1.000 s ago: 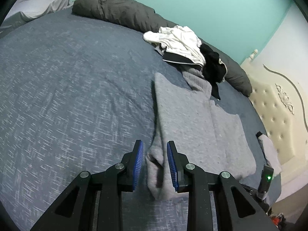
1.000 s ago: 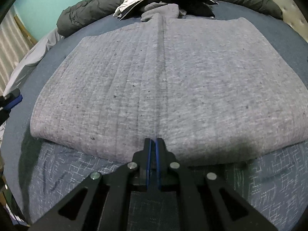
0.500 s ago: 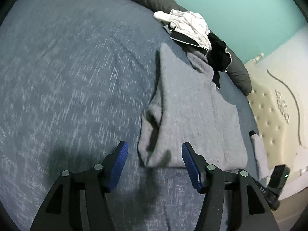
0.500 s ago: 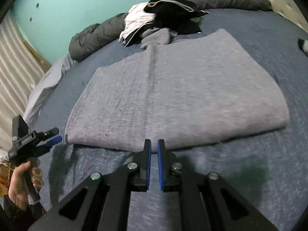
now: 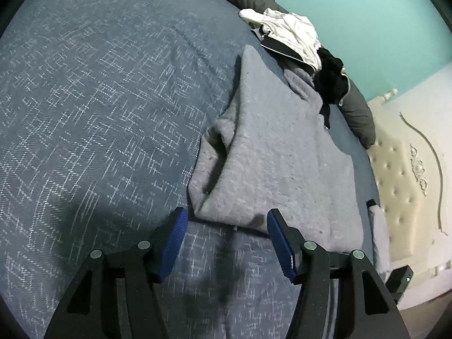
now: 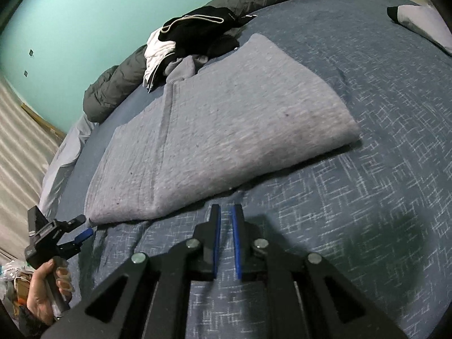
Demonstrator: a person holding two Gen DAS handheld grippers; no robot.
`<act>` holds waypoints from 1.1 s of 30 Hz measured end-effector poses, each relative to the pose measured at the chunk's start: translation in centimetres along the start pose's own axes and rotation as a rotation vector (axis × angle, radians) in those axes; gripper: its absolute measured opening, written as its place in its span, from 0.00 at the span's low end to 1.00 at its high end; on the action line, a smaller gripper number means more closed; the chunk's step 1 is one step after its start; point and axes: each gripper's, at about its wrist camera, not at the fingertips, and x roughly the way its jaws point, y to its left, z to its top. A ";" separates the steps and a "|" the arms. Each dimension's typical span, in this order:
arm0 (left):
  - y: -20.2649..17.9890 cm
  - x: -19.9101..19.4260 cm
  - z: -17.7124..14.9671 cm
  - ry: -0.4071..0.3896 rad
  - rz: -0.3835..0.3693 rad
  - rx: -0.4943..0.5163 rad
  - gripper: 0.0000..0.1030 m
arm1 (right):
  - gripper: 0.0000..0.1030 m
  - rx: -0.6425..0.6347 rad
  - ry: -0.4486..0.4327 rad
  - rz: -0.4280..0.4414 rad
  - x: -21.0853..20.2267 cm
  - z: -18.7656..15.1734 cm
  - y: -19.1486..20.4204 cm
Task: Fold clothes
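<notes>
A grey sweater (image 5: 276,155) lies folded flat on the blue bed (image 5: 99,99), its left edge bunched into a loose roll. My left gripper (image 5: 226,217) is wide open just short of the sweater's near edge, with nothing pinched. In the right wrist view the sweater (image 6: 226,124) lies as a long flat slab. My right gripper (image 6: 226,210) hovers just in front of its near hem, its fingers a narrow gap apart with only bedcover between them. A hand (image 6: 48,282) holds the left gripper (image 6: 87,226) at the sweater's left corner.
A pile of white and black clothes (image 5: 296,36) (image 6: 192,34) lies beyond the sweater's collar, against a dark grey duvet (image 5: 358,113) (image 6: 113,93). A small grey cloth with a black end (image 5: 378,226) (image 6: 421,19) lies near the cream headboard (image 5: 404,175).
My left gripper opened wide, let go of the sweater's bunched corner and drew back. My right gripper left the hem, backed away and parted slightly.
</notes>
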 end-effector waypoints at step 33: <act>-15.0 -2.8 2.2 -0.212 -0.195 0.246 0.07 | 0.08 0.114 -0.060 0.056 -3.2 1.8 -6.1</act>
